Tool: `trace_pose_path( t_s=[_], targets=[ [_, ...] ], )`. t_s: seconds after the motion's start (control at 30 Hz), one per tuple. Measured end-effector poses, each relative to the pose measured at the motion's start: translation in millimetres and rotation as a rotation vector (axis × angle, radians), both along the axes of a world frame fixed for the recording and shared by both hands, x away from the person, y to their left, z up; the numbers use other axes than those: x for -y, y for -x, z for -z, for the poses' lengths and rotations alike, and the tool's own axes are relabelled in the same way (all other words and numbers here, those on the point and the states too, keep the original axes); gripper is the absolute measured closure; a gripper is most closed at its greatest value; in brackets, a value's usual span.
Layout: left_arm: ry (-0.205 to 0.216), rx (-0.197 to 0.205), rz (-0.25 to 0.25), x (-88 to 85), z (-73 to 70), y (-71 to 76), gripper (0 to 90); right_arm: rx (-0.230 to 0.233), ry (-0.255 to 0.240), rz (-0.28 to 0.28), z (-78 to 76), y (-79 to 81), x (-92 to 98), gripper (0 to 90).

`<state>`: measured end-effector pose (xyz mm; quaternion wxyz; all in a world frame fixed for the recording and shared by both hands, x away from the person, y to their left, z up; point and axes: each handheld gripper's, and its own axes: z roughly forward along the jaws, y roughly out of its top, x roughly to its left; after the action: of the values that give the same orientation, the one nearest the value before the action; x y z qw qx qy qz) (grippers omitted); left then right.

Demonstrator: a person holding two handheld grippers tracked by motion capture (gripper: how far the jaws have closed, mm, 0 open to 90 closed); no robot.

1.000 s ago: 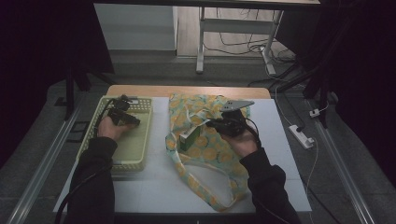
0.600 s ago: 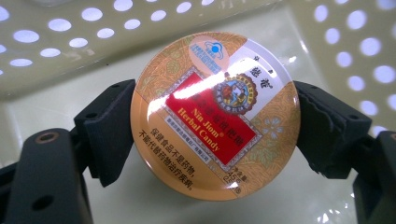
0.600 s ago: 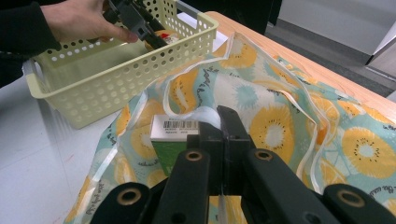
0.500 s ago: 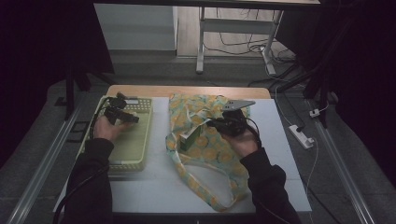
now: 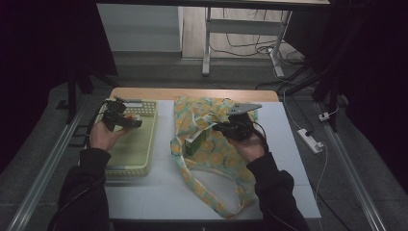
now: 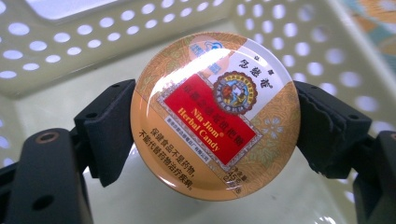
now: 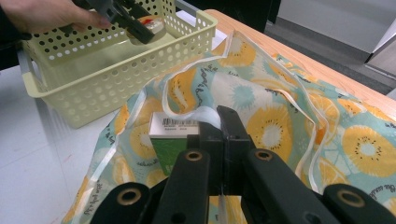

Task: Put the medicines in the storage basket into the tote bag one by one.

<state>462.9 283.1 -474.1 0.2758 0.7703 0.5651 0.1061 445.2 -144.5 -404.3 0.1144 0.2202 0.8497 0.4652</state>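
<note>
Two grippers are at work. The left gripper (image 5: 126, 120) holds a round tin (image 6: 215, 114) clamped across its width, one pad on each side of the rim, above the inside of the basket (image 5: 144, 149). The right gripper (image 7: 218, 122) has its jaws fully closed on a fold of the bag (image 5: 211, 144) at the white-trimmed opening, with a green box (image 7: 170, 142) sitting just inside that opening.

Handling, tin:
- Judged rigid and light; the lid is glossy and reflects the lighting, so the surface is likely slippery.
- A round rim gives only narrow contact to flat pads. Grip across the full width, as shown, and keep the tin level to limit rotation or slip.
- Dents are the probable damage from overpressure or a drop.

Handling, bag:
- Soft printed fabric with a citrus-slice pattern; it will sag and fold.
- Take hold at the trimmed edge or a strap, where the material is doubled.

Handling, box:
- Appears to be light cardboard; corners may crush.

Legible markings:
- Tin lid, red panel: "Nin Jiom Herbal Candy", with Chinese text above and below, and a round emblem.
- A weight figure near the lower edge is too small to read with confidence.
- Box top: a barcode; its digits are unreadable.
</note>
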Motion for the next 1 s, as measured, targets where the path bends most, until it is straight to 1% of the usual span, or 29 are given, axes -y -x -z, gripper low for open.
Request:
trace_pose_path(
  t_s=[0.17, 0.3, 0.4, 0.7, 0.87, 0.93, 1.0],
  targets=[
    [0.001, 0.02, 0.034, 4.8, -13.2, 11.0, 20.4, 0.004, 0.003, 0.001, 0.3, 0.5, -0.1, 90.0],
    [0.0, 0.039, 0.056, 7.9, -23.6, 20.8, 20.4, 0.01, -0.007, 0.003, -1.8, 0.7, 1.8, 89.9],
    [0.02, 0.051, 0.067, 8.7, -29.6, 27.3, 20.4, 0.01, -0.006, 0.003, -2.2, 0.3, 2.3, 89.9],
    [0.056, 0.075, 0.121, 17.2, -36.7, 46.1, 20.4, 0.006, -0.006, 0.002, -1.8, 0.1, 2.0, 89.9],
    [0.056, 0.083, 0.151, 24.8, -40.6, 55.8, 20.4, 0.004, -0.005, 0.0, -1.8, 0.1, 1.9, 90.0],
    [0.068, 0.087, 0.163, 27.9, -42.1, 59.7, 20.4, 0.004, -0.006, 0.001, -2.0, 0.1, 2.3, 90.0],
    [0.066, 0.092, 0.174, 31.2, -43.6, 63.3, 20.4, 0.004, -0.008, 0.001, -2.1, 0.0, 2.3, 90.0]
  ],
)
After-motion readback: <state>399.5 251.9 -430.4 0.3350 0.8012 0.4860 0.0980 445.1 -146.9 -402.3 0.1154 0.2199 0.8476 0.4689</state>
